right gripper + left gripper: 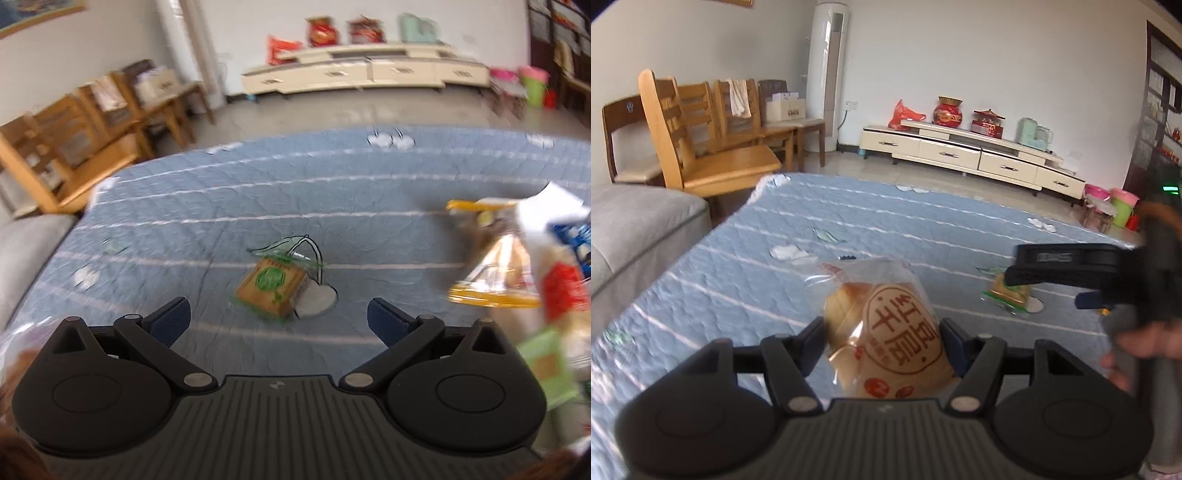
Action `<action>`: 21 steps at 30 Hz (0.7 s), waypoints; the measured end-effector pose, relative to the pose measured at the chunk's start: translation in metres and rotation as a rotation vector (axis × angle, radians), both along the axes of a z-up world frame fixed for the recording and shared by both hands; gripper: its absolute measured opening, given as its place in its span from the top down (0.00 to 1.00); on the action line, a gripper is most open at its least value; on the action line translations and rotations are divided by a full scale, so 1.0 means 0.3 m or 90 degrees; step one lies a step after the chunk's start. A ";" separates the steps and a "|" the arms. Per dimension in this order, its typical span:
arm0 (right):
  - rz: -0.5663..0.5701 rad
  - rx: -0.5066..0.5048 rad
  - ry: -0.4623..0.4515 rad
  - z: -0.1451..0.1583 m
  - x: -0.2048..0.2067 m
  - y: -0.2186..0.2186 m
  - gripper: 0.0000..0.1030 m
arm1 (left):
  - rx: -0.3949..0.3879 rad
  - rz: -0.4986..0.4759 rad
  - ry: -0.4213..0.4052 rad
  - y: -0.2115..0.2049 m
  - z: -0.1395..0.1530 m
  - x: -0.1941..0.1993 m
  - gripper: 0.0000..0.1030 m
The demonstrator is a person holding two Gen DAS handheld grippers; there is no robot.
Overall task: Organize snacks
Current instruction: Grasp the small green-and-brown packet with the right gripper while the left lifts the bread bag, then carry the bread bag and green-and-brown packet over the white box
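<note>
my left gripper point(882, 343) grasps a clear-wrapped round bun point(886, 339) printed "红豆千层"; my right gripper point(279, 317) stands released.

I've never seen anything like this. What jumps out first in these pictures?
A wrapped bun with red lettering, clamped in the left gripper above a blue quilted cover. Next, a small green-and-tan snack packet lies alone mid-cover, ahead of the open right gripper. A blurred heap of snack bags sits at the right edge.
</note>
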State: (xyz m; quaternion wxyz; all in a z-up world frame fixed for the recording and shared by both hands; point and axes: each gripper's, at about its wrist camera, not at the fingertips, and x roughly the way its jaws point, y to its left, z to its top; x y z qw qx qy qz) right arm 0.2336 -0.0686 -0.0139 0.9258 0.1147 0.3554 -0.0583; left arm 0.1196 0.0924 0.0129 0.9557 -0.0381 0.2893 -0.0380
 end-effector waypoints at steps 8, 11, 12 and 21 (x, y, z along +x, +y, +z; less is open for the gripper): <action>-0.017 -0.073 0.042 -0.092 0.139 0.068 0.35 | -0.015 0.011 0.012 0.016 0.015 0.045 0.36; 0.001 -0.078 0.033 -0.070 0.102 0.065 0.37 | -0.014 0.012 0.010 0.001 0.026 0.028 0.36; 0.004 -0.087 0.023 -0.056 0.077 0.064 0.37 | -0.015 0.009 0.008 -0.006 0.032 0.021 0.36; 0.051 -0.080 -0.071 0.132 -0.241 -0.006 0.37 | -0.005 -0.017 -0.023 -0.090 0.134 -0.098 0.36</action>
